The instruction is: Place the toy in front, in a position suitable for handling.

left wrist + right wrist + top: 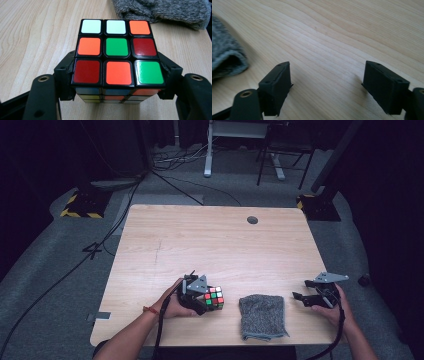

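A scrambled Rubik's cube (214, 298) sits on the wooden table (215, 240) near the front edge, left of centre. My left gripper (207, 302) is shut on the cube: in the left gripper view the black jaws press its two sides, and the cube (117, 47) shows a top face of red, orange, green and white stickers. A folded grey cloth (262, 316) lies just right of the cube. My right gripper (301, 289) is right of the cloth, low over the table, open with bare wood between its jaws (327, 82). The cloth's edge (224, 60) is at the left of that view.
A round cable hole (252, 220) is in the table's far right part. Beyond the table are floor cables, a white desk leg (207, 150) and yellow-and-black striped stand bases (82, 205). The cloth (162, 10) lies just beyond the cube.
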`<control>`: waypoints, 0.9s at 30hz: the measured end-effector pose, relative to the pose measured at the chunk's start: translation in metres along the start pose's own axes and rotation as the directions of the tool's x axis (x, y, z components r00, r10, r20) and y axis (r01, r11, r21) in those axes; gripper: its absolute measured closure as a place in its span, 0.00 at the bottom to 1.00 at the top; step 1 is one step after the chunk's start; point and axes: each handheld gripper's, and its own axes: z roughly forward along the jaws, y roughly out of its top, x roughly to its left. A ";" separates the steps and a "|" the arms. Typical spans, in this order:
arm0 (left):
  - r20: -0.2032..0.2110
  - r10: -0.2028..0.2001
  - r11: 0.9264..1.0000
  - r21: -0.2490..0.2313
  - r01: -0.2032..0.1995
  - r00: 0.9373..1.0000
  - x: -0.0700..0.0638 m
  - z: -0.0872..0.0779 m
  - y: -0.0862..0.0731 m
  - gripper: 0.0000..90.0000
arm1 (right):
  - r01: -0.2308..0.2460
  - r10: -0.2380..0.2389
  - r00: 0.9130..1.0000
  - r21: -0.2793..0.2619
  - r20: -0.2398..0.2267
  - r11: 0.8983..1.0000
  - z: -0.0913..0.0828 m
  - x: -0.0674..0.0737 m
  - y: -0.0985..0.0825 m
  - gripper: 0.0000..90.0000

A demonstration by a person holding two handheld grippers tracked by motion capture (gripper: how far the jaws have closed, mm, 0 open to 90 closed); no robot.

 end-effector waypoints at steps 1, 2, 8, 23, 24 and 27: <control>-0.001 0.001 1.000 0.000 -0.001 1.000 0.000 0.000 0.000 0.37 | 0.010 -0.010 1.000 -0.008 0.010 1.000 -0.002 0.002 0.002 0.18; -0.003 -0.001 1.000 -0.002 0.001 1.000 0.000 0.000 0.000 0.37 | 0.022 -0.022 1.000 -0.029 0.012 0.999 -0.006 0.005 0.005 0.24; -0.006 -0.013 1.000 0.012 0.013 1.000 0.001 0.003 -0.001 0.34 | 0.089 -0.100 0.992 -0.132 -0.083 0.987 -0.030 0.034 0.028 0.22; -0.008 -0.030 0.999 0.044 0.031 1.000 0.002 0.006 -0.004 0.31 | 0.347 -0.352 0.864 -0.080 -0.360 0.934 0.000 0.134 0.044 0.38; -0.007 -0.030 0.998 0.046 0.030 1.000 0.002 0.006 -0.004 0.31 | 0.362 -0.360 0.860 -0.064 -0.361 0.930 0.005 0.137 0.043 0.38; -0.011 -0.023 0.998 0.059 0.023 1.000 0.000 0.007 -0.004 0.33 | 0.391 -0.371 0.855 -0.021 -0.361 0.920 0.017 0.141 0.037 0.40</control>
